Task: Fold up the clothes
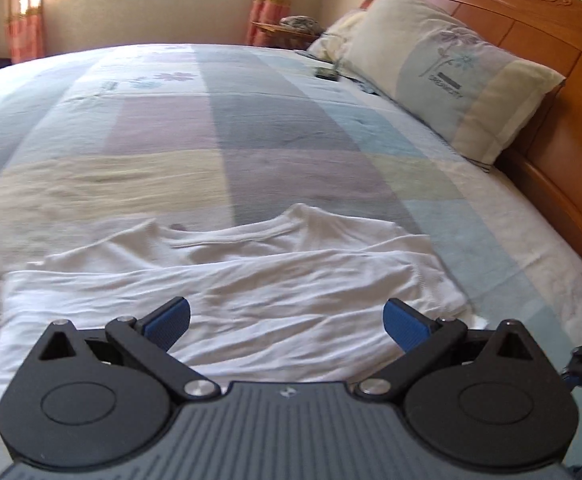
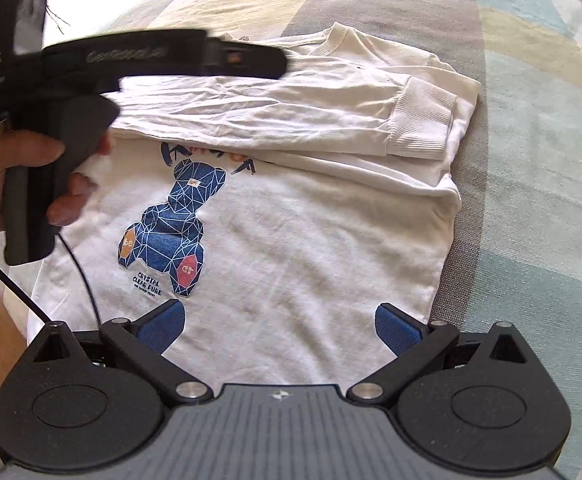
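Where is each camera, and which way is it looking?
Left wrist view: sits on the left tool, low over the bed, looking across the white shirt toward the pillow, headboard and window; its two open blue fingers show.
Right wrist view: sits on the right tool, looking down at the shirt's bear print and folded sleeve; its open fingers show, plus the person's hand holding the other tool.
Both share: the shirt and the patchwork bed cover.

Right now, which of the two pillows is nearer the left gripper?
The pillow with the flower print, leaning on the headboard; the plain cream pillow lies beyond it.
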`<state>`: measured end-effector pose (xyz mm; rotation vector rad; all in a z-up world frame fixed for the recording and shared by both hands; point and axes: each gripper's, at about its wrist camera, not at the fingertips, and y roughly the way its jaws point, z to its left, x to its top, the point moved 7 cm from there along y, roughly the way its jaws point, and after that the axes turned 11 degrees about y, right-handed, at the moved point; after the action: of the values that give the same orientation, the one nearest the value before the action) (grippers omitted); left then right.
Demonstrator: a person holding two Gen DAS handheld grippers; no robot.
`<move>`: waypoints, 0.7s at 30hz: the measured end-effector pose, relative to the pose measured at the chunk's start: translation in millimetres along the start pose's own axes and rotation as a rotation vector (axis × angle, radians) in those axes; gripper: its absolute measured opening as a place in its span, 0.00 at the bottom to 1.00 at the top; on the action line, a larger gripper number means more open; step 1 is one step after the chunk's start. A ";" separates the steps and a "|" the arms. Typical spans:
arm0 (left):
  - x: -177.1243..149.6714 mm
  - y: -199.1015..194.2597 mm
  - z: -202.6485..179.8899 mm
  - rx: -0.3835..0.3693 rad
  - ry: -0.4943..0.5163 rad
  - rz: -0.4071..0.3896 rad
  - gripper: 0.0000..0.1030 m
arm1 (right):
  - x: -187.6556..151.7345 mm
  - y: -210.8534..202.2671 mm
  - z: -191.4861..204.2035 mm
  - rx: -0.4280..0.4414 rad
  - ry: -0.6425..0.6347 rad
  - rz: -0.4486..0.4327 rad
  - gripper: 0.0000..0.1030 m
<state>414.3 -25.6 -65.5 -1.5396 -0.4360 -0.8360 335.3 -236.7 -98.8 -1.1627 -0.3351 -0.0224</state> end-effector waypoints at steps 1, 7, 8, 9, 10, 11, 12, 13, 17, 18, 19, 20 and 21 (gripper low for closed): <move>-10.3 -11.1 18.0 0.091 0.005 0.009 0.99 | 0.4 0.9 0.8 -0.003 0.001 0.001 1.00; -76.2 -26.1 87.2 0.401 0.026 0.180 0.99 | 5.1 8.5 17.1 -0.018 -0.043 0.010 1.00; -84.6 -24.4 93.6 0.395 0.009 0.190 0.99 | 6.8 9.8 21.5 -0.025 -0.059 0.010 1.00; -89.1 -21.3 99.0 0.399 -0.010 0.196 0.99 | 8.7 11.1 26.1 -0.031 -0.077 0.009 1.00; -91.9 -18.0 104.1 0.406 -0.023 0.196 0.99 | 10.7 12.7 31.2 -0.039 -0.097 0.008 1.00; -91.9 -15.7 108.5 0.414 -0.036 0.187 0.99 | 12.1 14.5 35.6 -0.045 -0.114 0.009 1.00; -90.1 -14.2 113.4 0.417 -0.050 0.171 0.99 | 13.6 15.8 40.5 -0.052 -0.130 0.010 1.00; -88.3 -13.6 119.6 0.426 -0.061 0.150 0.99 | 14.6 17.4 44.8 -0.055 -0.143 0.011 1.00; -95.1 -12.0 149.0 0.481 -0.048 0.140 0.99 | 17.5 24.0 66.0 -0.059 -0.192 0.020 1.00; -100.0 -12.4 156.6 0.481 -0.041 0.138 1.00 | 17.7 25.5 71.8 -0.062 -0.206 0.023 1.00; -106.5 -11.7 163.2 0.460 -0.040 0.135 1.00 | 17.8 26.8 77.2 -0.065 -0.220 0.025 1.00; -112.2 -11.2 169.2 0.437 -0.039 0.127 1.00 | 17.9 27.4 81.6 -0.067 -0.232 0.024 1.00; -115.0 -11.5 172.9 0.405 -0.042 0.107 1.00 | 18.2 28.2 86.8 -0.066 -0.245 0.022 1.00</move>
<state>373.4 166.1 -135.0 -1.1942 -0.5145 -0.5897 336.4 -144.2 -88.4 -1.2373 -0.5417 0.1301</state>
